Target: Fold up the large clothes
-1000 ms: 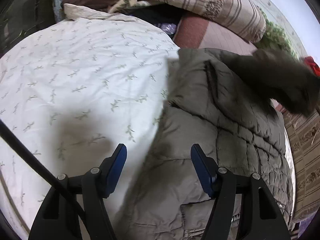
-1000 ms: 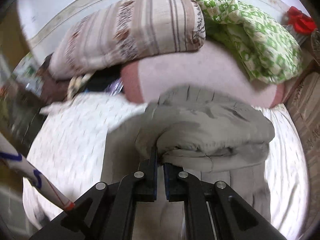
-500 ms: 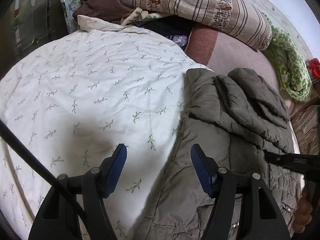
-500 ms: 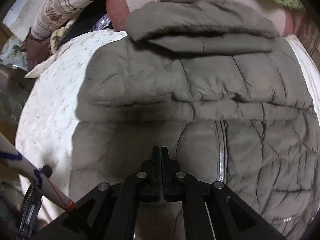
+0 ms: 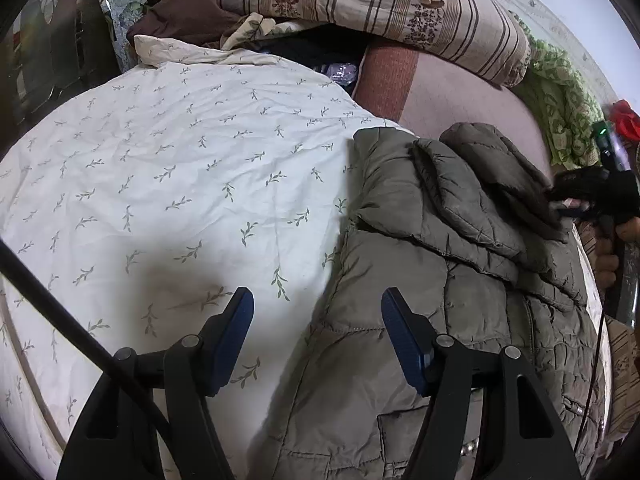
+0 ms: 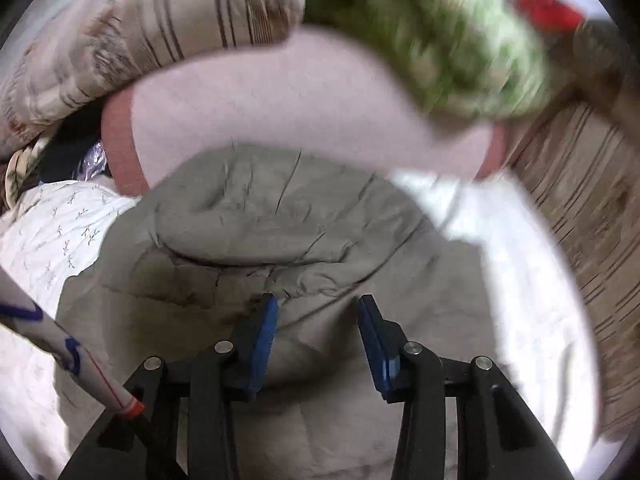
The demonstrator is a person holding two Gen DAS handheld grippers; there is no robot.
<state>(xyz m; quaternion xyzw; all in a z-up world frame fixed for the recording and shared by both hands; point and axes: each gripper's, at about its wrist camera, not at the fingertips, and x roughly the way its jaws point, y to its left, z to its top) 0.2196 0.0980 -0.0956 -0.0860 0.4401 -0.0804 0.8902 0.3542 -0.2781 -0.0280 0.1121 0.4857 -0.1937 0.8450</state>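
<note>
An olive quilted jacket (image 5: 440,280) lies on the bed's white leaf-print sheet (image 5: 180,184), its hood and a sleeve folded over the body. My left gripper (image 5: 318,332) is open and empty, low over the jacket's left edge. In the right wrist view the jacket (image 6: 280,216) fills the middle. My right gripper (image 6: 316,332) is open and empty just above the folded hood. It also shows in the left wrist view (image 5: 568,208) at the jacket's far right edge.
A striped pillow (image 5: 380,8) and a green patterned cloth (image 5: 560,112) lie at the head of the bed on a pink cover (image 5: 460,96). Brown clothes (image 5: 184,12) are piled at the back left. A patterned surface (image 6: 580,208) is at the right.
My right gripper has let go of the sleeve, laid across the jacket, has opened and has moved up to the hood. The left gripper has stayed open and nearly still.
</note>
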